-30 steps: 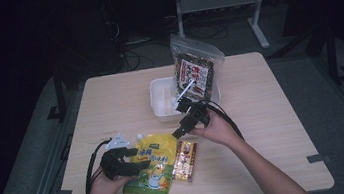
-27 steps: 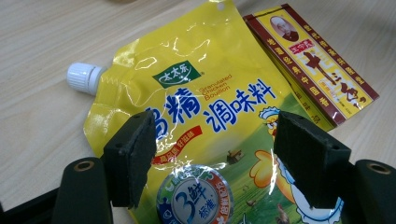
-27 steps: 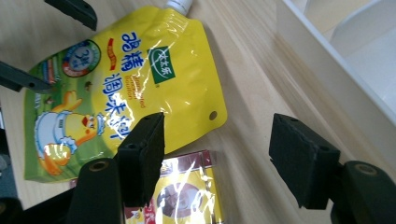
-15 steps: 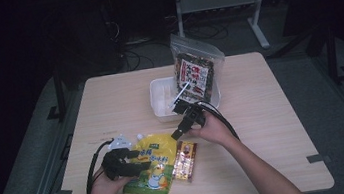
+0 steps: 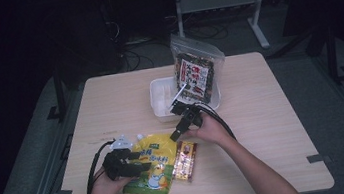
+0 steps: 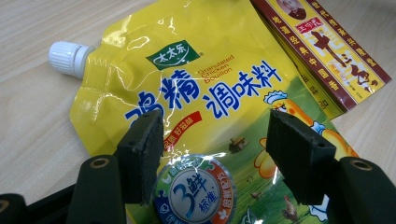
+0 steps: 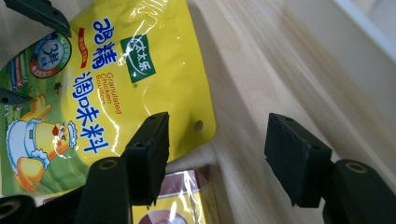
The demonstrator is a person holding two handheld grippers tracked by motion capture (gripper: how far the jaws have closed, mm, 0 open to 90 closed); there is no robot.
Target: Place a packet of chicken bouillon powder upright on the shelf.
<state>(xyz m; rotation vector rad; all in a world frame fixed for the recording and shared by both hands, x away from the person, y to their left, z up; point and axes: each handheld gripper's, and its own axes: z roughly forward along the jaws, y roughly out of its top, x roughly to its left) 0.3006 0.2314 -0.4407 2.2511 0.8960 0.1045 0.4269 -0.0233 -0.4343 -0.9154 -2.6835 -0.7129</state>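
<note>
Behind my right claw (image 5: pixel 177 135), a white plastic tub (image 5: pixel 161 98) holds an upright clear snack bag (image 5: pixel 196 73). Both claws have just been closing, jaws apart, over the flat yellow spouted bouillon pouch (image 5: pixel 153 162); left claw (image 5: pixel 144 161) hovers above it.

pale wooden table (image 5: pixel 273 114) with yellow pouch (image 5: pixel 155 166), red-and-yellow box (image 5: pixel 185 162) just beside, white tray (image 5: pixel 161 97)

On the bench (image 5: pixel 273 114) near the person's edge lies the spouted pouch (image 5: pixel 155 167), flat, its cap (image 5: pixel 124 143) toward the far left. Touching its right side lies the small box (image 5: pixel 185 162). Behind both, toward the far middle, sits the tray (image 5: pixel 162 98), and the clear bag (image 5: pixel 196 73) stands in the tray's right half.
</note>
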